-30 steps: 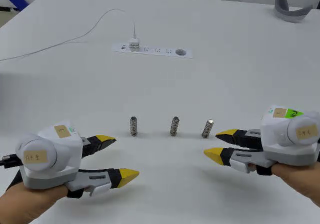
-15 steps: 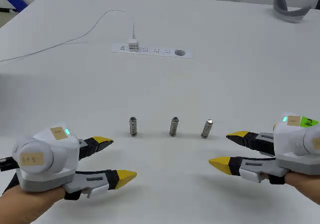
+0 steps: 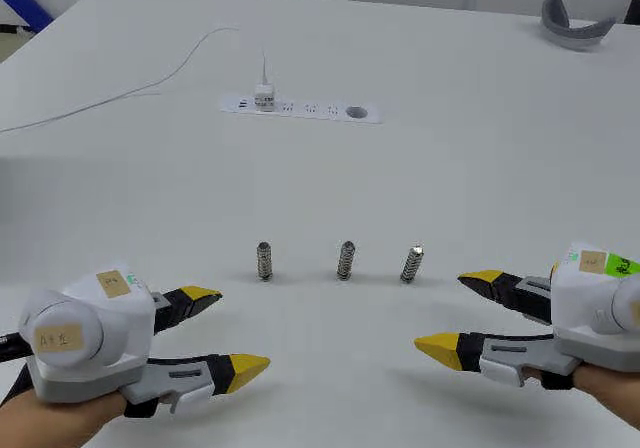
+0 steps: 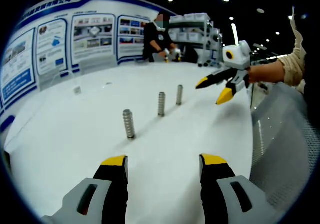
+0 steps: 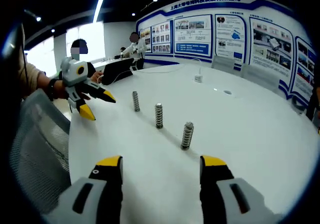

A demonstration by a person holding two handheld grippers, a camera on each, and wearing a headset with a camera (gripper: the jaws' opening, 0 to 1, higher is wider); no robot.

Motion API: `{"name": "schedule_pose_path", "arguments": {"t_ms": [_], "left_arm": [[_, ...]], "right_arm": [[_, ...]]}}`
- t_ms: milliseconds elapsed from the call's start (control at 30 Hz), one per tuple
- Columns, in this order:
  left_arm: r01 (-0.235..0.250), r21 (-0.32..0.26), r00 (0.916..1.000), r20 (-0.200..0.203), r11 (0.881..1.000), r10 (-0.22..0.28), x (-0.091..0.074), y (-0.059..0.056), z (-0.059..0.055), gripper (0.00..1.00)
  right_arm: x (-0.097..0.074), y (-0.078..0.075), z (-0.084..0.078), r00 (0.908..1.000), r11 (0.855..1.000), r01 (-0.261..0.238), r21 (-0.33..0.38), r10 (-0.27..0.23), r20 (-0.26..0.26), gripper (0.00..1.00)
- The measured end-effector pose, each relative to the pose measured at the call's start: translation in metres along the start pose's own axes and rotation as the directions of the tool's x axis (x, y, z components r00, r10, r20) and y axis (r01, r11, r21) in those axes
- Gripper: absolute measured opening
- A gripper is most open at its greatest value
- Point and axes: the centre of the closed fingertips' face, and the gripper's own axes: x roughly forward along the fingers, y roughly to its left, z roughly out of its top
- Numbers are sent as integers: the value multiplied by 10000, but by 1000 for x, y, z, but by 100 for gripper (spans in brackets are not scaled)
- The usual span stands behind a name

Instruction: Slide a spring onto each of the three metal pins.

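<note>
Left claw wide, empty. Right claw wide, empty. Three pins, each wearing a spring, stand on desk ahead of and between the claws. Rightmost pin near Right claw, apart from it.

Left gripper: white-grey housing, round end cap, tan handwritten stickers, black jaws tipped yellow, black cable off rear. Right gripper: same build, tan sticker again, plus bright green label. Gripper views: grey slotted jaw bases. Beige sleeve on right arm.
</note>
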Motion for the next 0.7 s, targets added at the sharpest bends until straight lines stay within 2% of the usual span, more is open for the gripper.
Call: {"name": "schedule_pose_path", "arguments": {"t_ms": [700], "left_arm": [[-152, -182, 9999, -12, 9997, 152, -4, 1, -4, 59]], "right_arm": [[-1, 0, 1, 9999, 9998, 123, 158, -124, 113, 66]]}}
